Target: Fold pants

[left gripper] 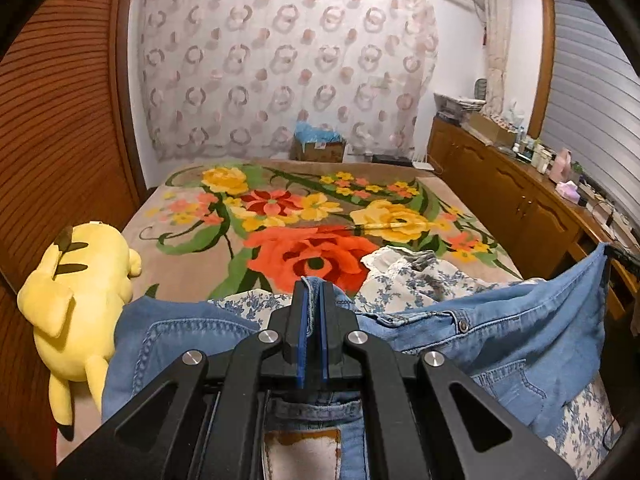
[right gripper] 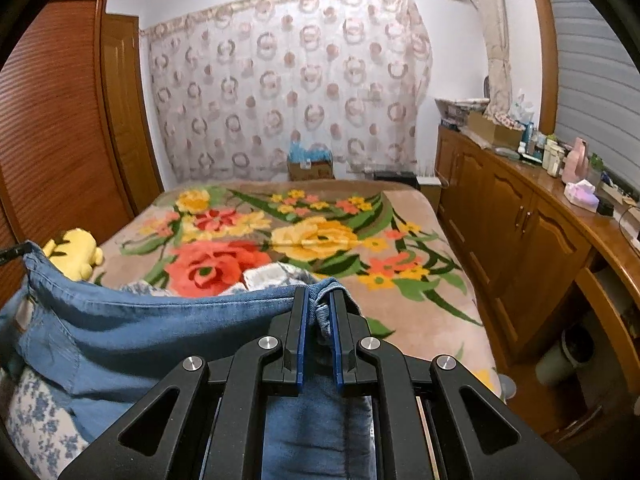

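Left gripper (left gripper: 311, 292): jaws nearly together, blue pads pinching a thin edge of the jeans (left gripper: 500, 336). Denim is bunching at the tips and hanging below the frame; a pale leather patch at the waistband is showing between the arms at the bottom of the view. Any writing on the patch is too blurred to read.

Right gripper (right gripper: 318, 300): jaws standing narrow, gripping a thicker folded wad of the same jeans (right gripper: 132, 328). Fabric is stretching away to the left in a taut band toward the other gripper.

Jeans are hanging lifted between the two grippers over the near end of the bed (right gripper: 420, 216), not lying flat. A rivet and pocket stitching are showing in the left view.

A blue-flowered white cloth (left gripper: 412, 276) is lying under and just beyond the jeans.

Bed is wearing a tan blanket (left gripper: 192, 256) with large red, yellow and orange flowers. A yellow plush (left gripper: 80, 304) is lying at the blanket's left edge, beside a slatted wooden door (left gripper: 60, 120).

Room: a sheer curtain (right gripper: 288, 92) with ring pattern is covering the far wall, a cardboard box (right gripper: 310, 168) standing below it. A wooden cabinet (right gripper: 520, 216) is running along the right wall, its top crowded with bottles and boxes; labels unreadable.
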A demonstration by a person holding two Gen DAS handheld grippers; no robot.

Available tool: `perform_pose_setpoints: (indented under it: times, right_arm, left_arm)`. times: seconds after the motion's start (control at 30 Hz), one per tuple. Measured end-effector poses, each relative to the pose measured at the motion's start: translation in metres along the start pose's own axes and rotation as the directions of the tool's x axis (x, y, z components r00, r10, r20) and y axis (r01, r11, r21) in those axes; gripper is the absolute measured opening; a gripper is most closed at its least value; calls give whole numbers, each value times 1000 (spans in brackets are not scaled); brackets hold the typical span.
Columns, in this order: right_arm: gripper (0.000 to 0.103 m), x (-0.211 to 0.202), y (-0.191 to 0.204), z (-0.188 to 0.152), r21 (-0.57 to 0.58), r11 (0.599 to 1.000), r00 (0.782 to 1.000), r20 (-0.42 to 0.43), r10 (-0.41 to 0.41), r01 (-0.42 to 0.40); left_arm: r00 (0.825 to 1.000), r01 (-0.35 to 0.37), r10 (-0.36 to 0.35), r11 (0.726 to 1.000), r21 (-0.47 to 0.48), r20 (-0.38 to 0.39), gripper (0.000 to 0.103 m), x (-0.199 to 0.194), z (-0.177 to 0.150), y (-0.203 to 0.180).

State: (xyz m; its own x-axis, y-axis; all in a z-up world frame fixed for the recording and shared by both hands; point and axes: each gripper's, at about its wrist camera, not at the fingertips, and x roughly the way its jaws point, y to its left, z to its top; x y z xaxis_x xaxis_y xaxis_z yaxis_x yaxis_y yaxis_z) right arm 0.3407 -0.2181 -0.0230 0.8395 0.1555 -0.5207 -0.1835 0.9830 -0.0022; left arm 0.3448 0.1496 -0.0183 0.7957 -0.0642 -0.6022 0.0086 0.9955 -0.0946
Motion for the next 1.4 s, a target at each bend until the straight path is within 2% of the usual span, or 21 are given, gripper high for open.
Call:
perform_pose_setpoints:
  times: [0.37,0.5,0.57,0.63,0.7,0.73,0.8,0.83,0.87,0.97,1.07,1.4]
  right_arm:
    - [10,15,2,14,-3,1000,996,-84,-29,29]
    - [10,15,1,14,9,1000,994,-110,-26,28]
    - [10,16,1,15,22,999,992,-123,-25,28]
    - [10,19,1,15,29,999,989,-143,-25,30]
    - [16,17,2,17,30,998,987,-152,-42,47]
    - [21,14,1,17,34,998,987,-153,-51,56]
    - [30,9,0,21,45,997,986,-151,-62,70]
    - [38,4,-1,22,53,996,986,-149,-69,77]
    - [44,0,-1,22,60,995,987,-147,-67,76]
    - [51,-17,1,19,70,995,989,-136,-60,70]
    - [54,-33,2,10,77,996,990,-135,-44,55]
    - [55,-92,10,-28,107,994,989,-142,47,-32]
  left_arm:
    - [997,-2,1,1000,-14,-71,6,34,5,3]
    - [995,-24,25,1000,3,-99,9,37,4,-1]
    - [993,-77,78,997,14,-93,13,35,3,-2]
    - [992,-90,90,996,11,-87,23,32,3,-1]
    - [994,-70,71,998,6,-84,51,28,3,0]
    - [995,-63,63,998,7,-76,56,23,2,0]
    - [996,-54,54,998,13,-71,77,19,0,-1]
    - [996,-44,46,999,18,-73,80,15,-3,-2]
    - [996,-38,39,999,22,-77,81,13,-5,-2]
    - [995,-25,28,999,28,-98,81,8,-14,-6]
    - [992,-13,17,999,33,-125,81,4,-25,-10]
    - [989,-5,11,999,40,-145,81,-24,-63,-16]
